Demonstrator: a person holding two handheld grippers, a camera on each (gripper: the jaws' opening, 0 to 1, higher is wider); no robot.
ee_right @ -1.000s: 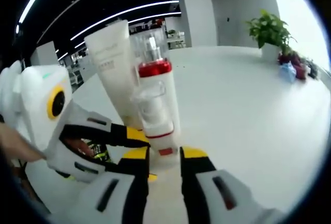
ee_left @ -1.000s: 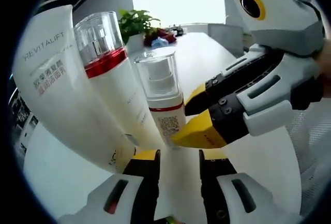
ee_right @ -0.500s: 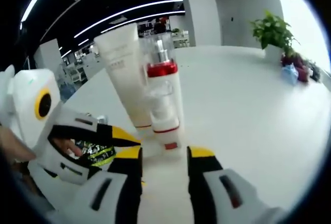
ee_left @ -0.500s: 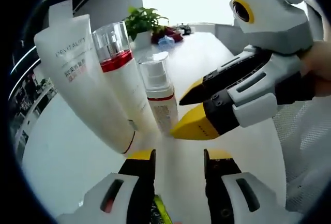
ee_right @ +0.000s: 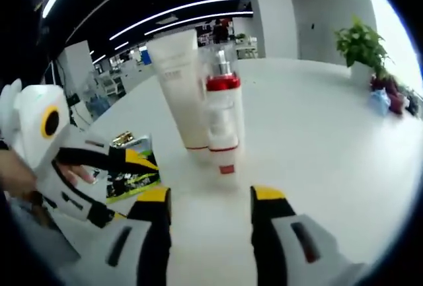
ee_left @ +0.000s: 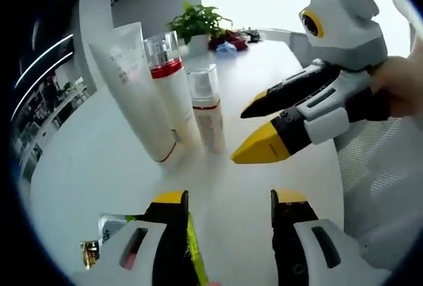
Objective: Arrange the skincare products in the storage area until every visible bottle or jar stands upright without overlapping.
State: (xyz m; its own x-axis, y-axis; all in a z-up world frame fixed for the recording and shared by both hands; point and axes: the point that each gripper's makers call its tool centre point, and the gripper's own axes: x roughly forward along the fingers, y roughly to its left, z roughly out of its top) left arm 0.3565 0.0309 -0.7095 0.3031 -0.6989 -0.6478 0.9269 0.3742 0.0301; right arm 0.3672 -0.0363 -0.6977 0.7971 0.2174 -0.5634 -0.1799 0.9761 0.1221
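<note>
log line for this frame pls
left gripper: open, empty | right gripper: open, empty | tube, red-collar bottle, pump bottle: upright in a row on table

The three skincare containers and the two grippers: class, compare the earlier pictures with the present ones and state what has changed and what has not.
Both grippers have drawn back from the containers, so these look smaller. The right gripper, a second ago close against the small pump bottle, now stands clear of it, jaws open. The left gripper is also open. The white tube and red-banded bottle stand upright as before.

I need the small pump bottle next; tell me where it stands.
In the left gripper view the small pump bottle stands upright on the white table, right of the red-banded bottle, just beyond the right gripper.
</note>
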